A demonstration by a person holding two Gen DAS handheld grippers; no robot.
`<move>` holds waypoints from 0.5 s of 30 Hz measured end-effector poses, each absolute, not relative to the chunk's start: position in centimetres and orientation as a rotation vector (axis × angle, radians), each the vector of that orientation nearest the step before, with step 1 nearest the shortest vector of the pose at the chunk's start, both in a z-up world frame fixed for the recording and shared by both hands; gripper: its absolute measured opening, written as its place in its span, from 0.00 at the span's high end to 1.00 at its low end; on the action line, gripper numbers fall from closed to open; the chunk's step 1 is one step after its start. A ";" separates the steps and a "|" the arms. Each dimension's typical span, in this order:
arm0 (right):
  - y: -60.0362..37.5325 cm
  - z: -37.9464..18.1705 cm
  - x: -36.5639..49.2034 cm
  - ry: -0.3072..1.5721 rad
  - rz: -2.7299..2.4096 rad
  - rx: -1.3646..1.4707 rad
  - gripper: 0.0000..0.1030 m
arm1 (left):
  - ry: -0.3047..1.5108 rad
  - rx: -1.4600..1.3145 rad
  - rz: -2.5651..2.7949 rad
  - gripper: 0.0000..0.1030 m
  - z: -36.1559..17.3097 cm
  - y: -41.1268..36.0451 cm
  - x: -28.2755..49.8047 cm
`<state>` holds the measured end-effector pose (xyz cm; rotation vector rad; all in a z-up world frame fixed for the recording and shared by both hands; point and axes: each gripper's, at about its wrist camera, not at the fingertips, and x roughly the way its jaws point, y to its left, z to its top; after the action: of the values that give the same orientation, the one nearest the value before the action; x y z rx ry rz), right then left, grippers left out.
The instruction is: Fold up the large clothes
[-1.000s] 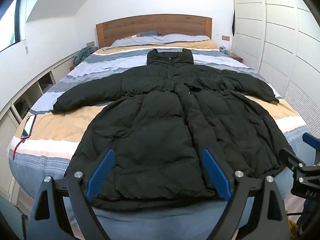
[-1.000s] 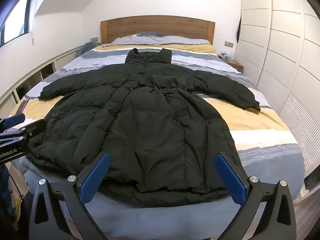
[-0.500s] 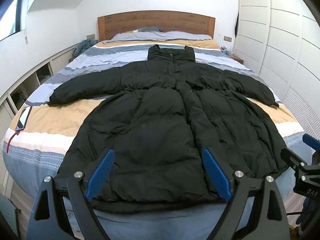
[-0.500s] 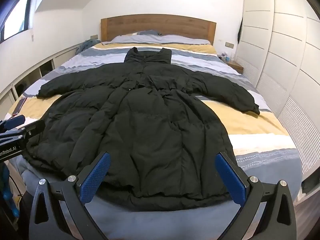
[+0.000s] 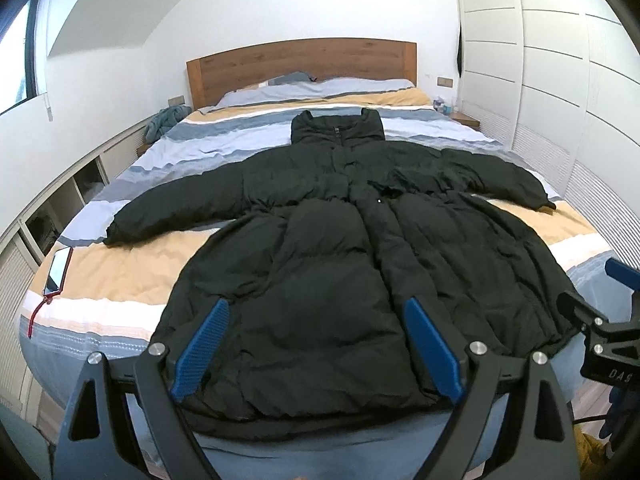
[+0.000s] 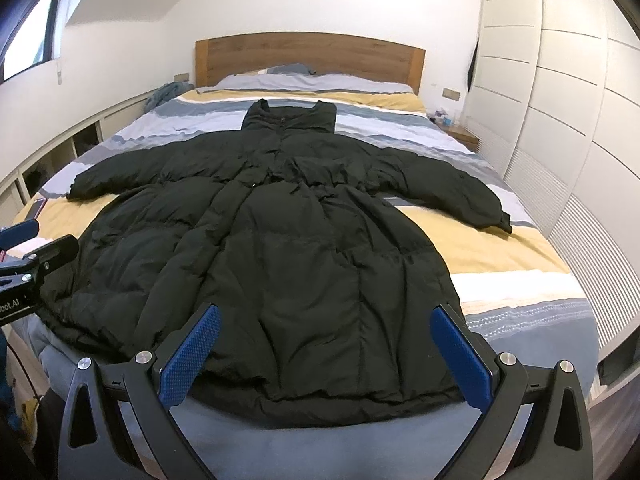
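A bedroom with white panelled wardrobes along one side, a low shelf unit along the other, and a wide bed (image 5: 120,280) in striped blue, white and tan covers under a wooden headboard (image 5: 304,60). Both claws hang at the foot of it, empty. The left gripper (image 5: 316,344) has its blue pads spread wide apart, nothing between them, and it looks down over the left half of the hem; the right gripper (image 6: 324,352) is spread just as wide, also holding nothing, and sits over the right half of the hem. Each shows at the edge of the other's view, so they stand side by side, near one another.

Straight ahead of both lies the black puffer coat (image 5: 340,260), front up and closed, flat on the covers. Its long axis runs directly away from the claws: hem nearest, at the foot edge of the bed, collar (image 5: 338,128) far off toward the pillows. The sleeves stretch out crosswise, the left sleeve (image 5: 180,204) ending near a phone (image 5: 58,272) on the tan stripe, the right sleeve (image 6: 452,192) reaching toward the wardrobe side.

Folding looks not yet begun. The hem is the closest edge to either claw; each sleeve lies well beyond it, on the side of its matching hand, so a sleeve fold would likely mean a long reach up the bed
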<state>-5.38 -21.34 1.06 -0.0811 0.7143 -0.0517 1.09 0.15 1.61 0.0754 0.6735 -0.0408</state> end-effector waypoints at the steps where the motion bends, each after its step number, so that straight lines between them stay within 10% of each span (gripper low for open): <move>1: -21.3 1.1 -5.5 0.712 -0.053 -0.082 0.00 | 0.674 0.073 -0.039 0.12 1.8 0.2 1.1; 15: -21.0 1.5 -6.1 0.709 -0.059 -0.086 0.00 | 0.677 0.050 -0.044 0.12 2.4 0.8 0.6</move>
<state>-6.11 -21.01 1.49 -0.0862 0.7088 -0.0593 0.61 0.82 2.41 0.0503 0.6766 -0.0442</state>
